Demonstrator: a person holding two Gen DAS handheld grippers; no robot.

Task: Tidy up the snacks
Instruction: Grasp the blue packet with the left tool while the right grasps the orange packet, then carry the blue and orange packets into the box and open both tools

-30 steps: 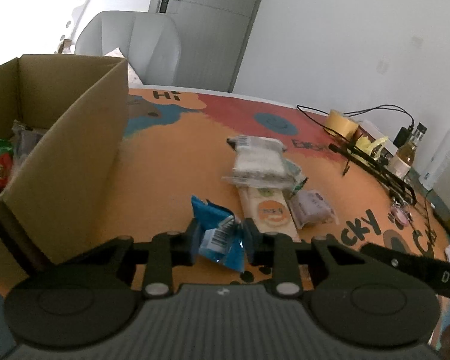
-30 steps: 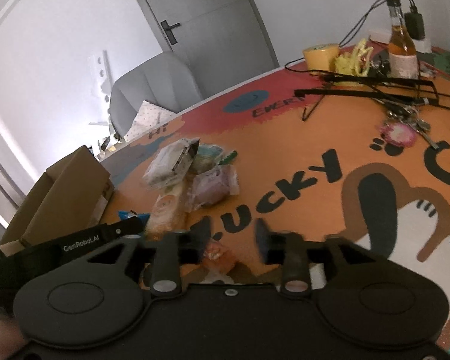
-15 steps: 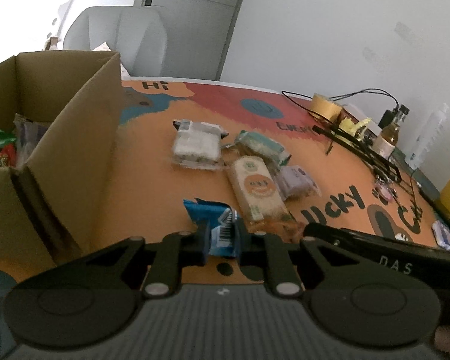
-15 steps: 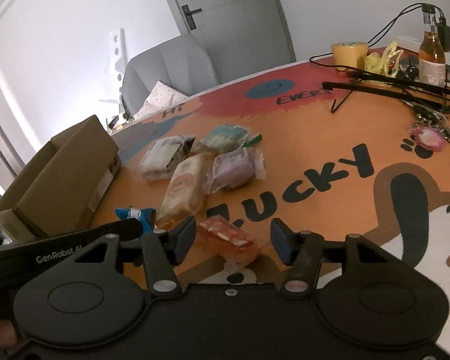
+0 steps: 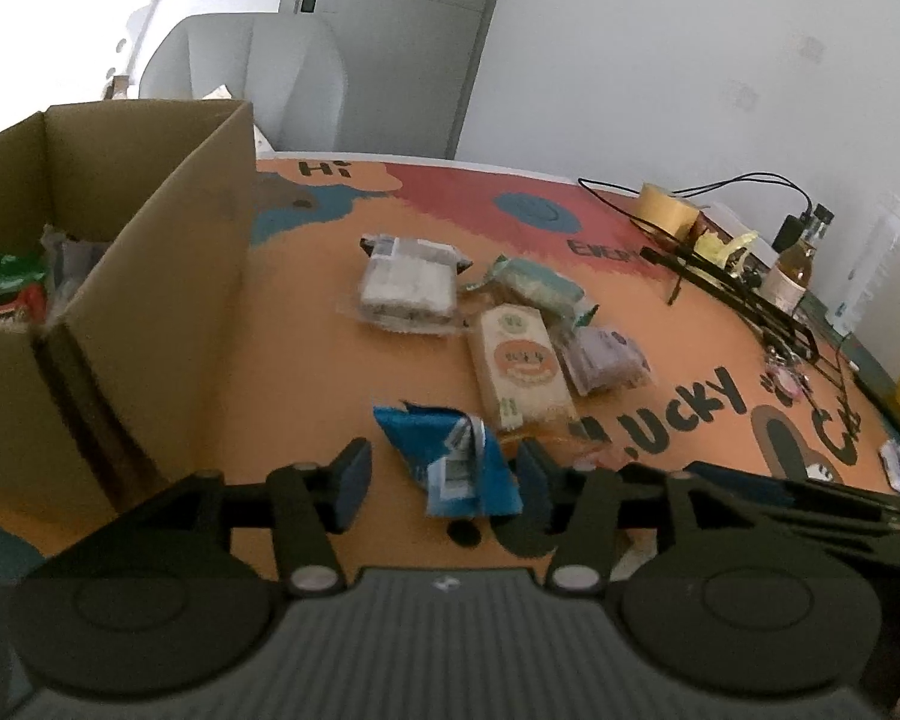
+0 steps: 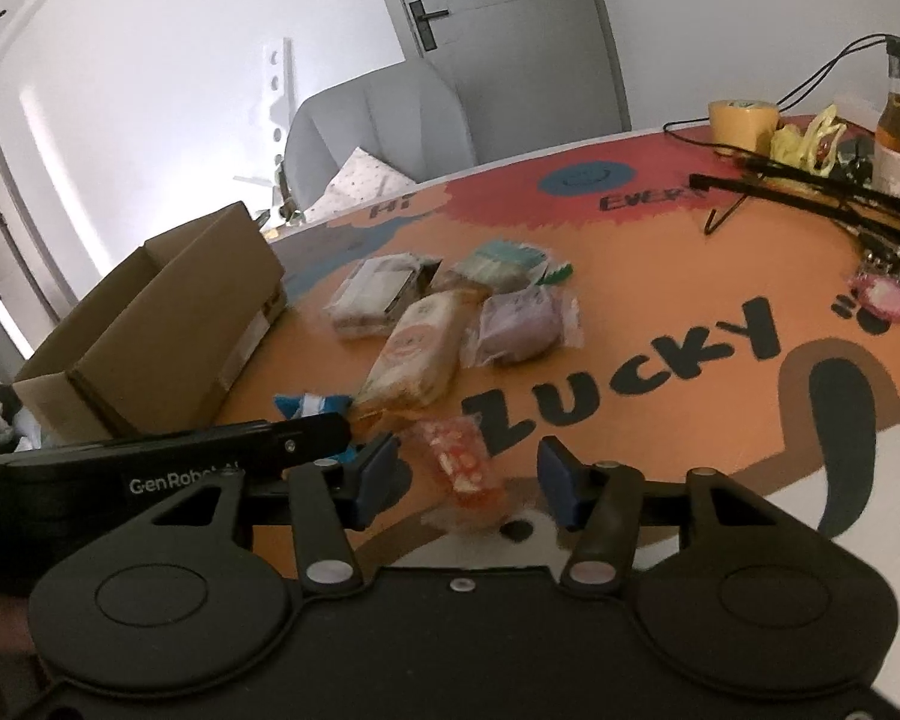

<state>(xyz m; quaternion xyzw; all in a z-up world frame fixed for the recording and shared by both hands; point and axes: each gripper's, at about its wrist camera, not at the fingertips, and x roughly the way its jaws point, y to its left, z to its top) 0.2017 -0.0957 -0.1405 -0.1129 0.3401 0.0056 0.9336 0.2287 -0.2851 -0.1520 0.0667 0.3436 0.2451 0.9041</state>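
Now the left gripper (image 5: 441, 474) is opening around the crinkly blue foil snack packet (image 5: 450, 456); the right gripper (image 6: 468, 474) is closing, pads off the red-and-clear plastic candy bag (image 6: 465, 468). The brown cardboard box (image 5: 150, 276) sits at nine o'clock. Thin wrappers could slip out.

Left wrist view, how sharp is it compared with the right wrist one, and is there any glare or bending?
Left wrist view: soft motion blur on the crinkled blue foil snack packet and the brown cardboard box; fisheye bends the round orange printed table. Right wrist view: crisper, though the clear packet of red-and-white candy is slightly smeared; bright wall glare upper left, dark vignetted corners.
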